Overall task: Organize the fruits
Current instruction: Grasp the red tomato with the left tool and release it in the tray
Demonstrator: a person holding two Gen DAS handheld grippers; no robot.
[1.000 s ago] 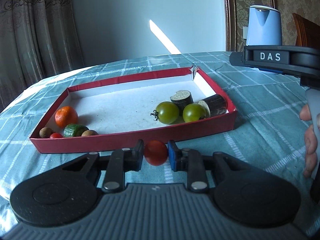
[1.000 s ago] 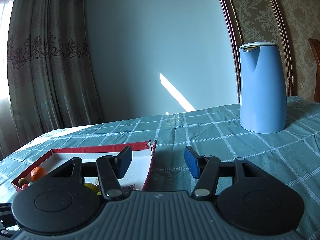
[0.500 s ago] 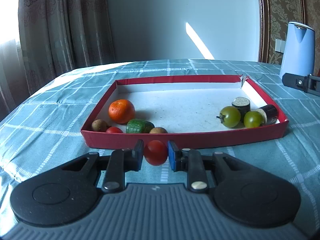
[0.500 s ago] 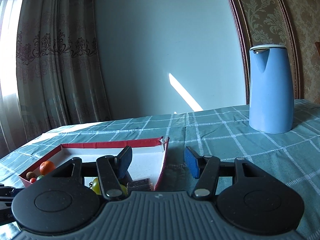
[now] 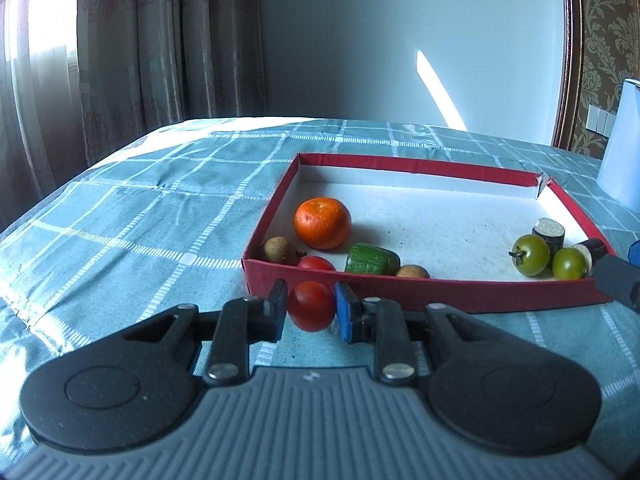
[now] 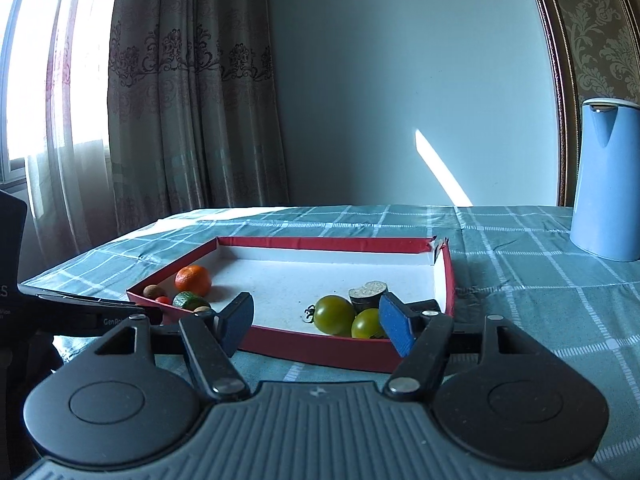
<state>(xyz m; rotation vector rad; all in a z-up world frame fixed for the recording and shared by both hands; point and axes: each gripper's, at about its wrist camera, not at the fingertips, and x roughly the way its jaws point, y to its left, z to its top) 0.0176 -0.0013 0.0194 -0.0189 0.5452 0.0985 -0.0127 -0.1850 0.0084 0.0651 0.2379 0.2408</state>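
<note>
Jaws clamp red tomato [image 5: 311,306]; tray wall [image 5: 420,290] ahead.

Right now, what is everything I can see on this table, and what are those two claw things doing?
Tray: one, red walls, white floor, on the tablecloth.
Orange: one, orange, tray's left end.
Brown fruits: two, small, brown, left end by the near wall.
Cucumber piece: one, green, beside the orange.
Red tomato in tray: one, behind the near wall.
Green tomatoes: two, tray's right end.
Dark cut pieces: two, dark skin, pale faces, behind the green tomatoes.
Kettle: one, blue, on the table right of the tray.
Tablecloth: one, teal check.
Curtains: patterned, back left.
Left claw: shut on a held red tomato, before the tray.
Right claw: opening, nothing between its fingers.
</note>
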